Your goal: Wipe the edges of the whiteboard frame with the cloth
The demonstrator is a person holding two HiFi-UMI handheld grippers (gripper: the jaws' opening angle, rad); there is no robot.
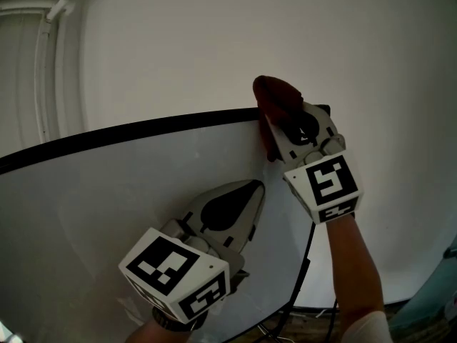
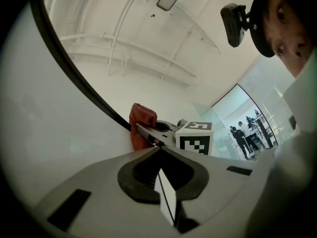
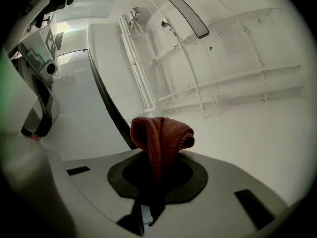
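Note:
The whiteboard (image 1: 107,199) has a black frame (image 1: 143,129) along its top edge, also seen as a dark band in the left gripper view (image 2: 74,73) and the right gripper view (image 3: 106,100). My right gripper (image 1: 275,123) is shut on a red cloth (image 1: 278,97) and holds it against the frame near the top right corner. The cloth (image 3: 161,133) bulges out from between the right gripper's (image 3: 159,155) jaws. My left gripper (image 1: 255,186) lies over the board's face below the frame, jaws shut with nothing between them (image 2: 158,148). From it I see the cloth (image 2: 141,123) on the frame.
White pipes (image 1: 46,70) run up the wall to the left of the board. The board's dark stand legs (image 1: 301,284) show below its right edge. Some people (image 2: 242,135) stand far off behind glass. A long ceiling lamp (image 3: 187,15) hangs overhead.

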